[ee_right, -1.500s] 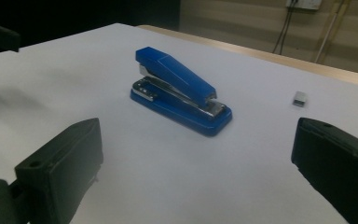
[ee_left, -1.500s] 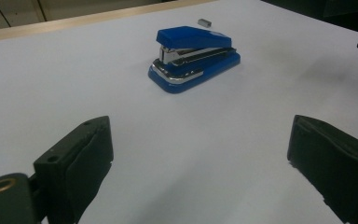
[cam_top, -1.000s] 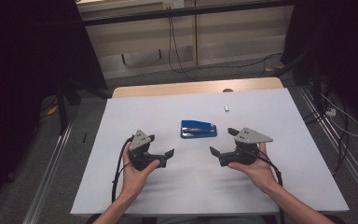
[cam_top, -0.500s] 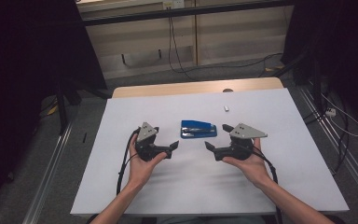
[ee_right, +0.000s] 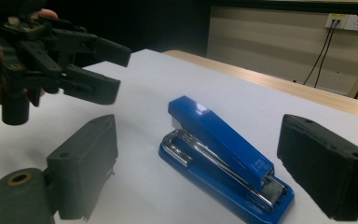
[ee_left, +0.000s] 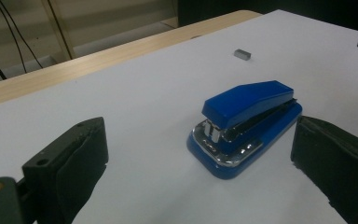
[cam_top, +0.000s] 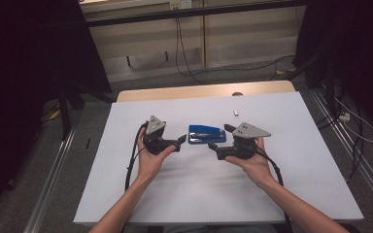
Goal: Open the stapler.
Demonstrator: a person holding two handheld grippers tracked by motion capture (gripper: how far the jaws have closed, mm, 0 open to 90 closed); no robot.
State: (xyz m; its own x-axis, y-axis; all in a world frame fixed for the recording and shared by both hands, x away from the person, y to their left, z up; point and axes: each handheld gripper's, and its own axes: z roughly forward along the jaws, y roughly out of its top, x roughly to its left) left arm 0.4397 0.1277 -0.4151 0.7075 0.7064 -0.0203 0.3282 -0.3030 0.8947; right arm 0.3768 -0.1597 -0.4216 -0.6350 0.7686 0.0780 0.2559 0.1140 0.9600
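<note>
A blue stapler (cam_top: 206,134) (ee_left: 244,123) (ee_right: 219,154) lies flat on the white table top (cam_top: 291,165), between my two grippers. My left gripper (cam_top: 179,142) (ee_left: 200,140) is at the stapler's left end, open, its jaws wide and a little short of it. The right gripper (cam_top: 220,137) (ee_right: 200,140) is at the stapler's right end. Its jaws have just been closing slightly, but they remain open and the pads do not touch the stapler ahead of them. The left gripper (ee_right: 116,70) also appears across the stapler in the right gripper view.
A small grey block (cam_top: 235,112) (ee_left: 242,54) lies on the white top beyond the stapler. A strip of bare wood (cam_top: 199,92) runs along the table's far edge. Cables trail from both grippers back along my forearms.
Both hands have moved inward and slightly forward, so the grippers now flank the stapler's two ends closely. The stapler has not moved.
</note>
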